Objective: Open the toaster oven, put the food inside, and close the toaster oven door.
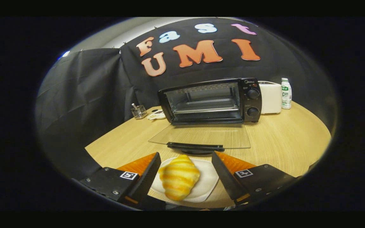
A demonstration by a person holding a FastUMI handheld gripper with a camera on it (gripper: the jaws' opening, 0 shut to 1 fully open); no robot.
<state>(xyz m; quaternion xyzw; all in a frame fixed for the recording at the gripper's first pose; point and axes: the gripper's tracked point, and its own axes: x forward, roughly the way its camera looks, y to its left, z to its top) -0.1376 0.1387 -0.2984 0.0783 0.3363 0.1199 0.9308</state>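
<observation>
One of three steps looks done: the black toaster oven [212,100] at centre frame stands open, its clear glass door [201,136] folded down flat over the light wooden table [290,142], dark door handle [196,147] pointing toward the camera. Cavity looks empty, wire rack visible inside, no food on it as far as I can tell.

Still to do, judging from this: grab the food, load it, shut the door.

Food = one yellow-and-cream striped croissant-shaped bun [179,177], lower centre of frame, sitting on a white squarish plate [208,180]. Plate sits just short of the door handle.

Gripper [185,174]: fingers spread wide, one either side of the bun. Left finger looks close to or against the bun's edge; right finger is clearly apart from it, gap with plate showing between. So not clamped on it, nothing held. Reads as lined up for the grasp, not yet closed.

Counts:
- 1 toaster oven, 2 round knobs [252,93] stacked on its right panel
- 1 bun, 1 plate
- 1 white boxy appliance [270,97] touching or just right of the oven, right of centre
- 1 white bottle with green label [285,93] just right of that
- 1 small wire mesh holder [138,111] left of the oven, something stuck in it, too small to tell what
- 1 small white item [157,115] between holder and oven, can't identify

Next move likely needs a gentle close; bun looks soft and the open door is right in the travel path.
</observation>
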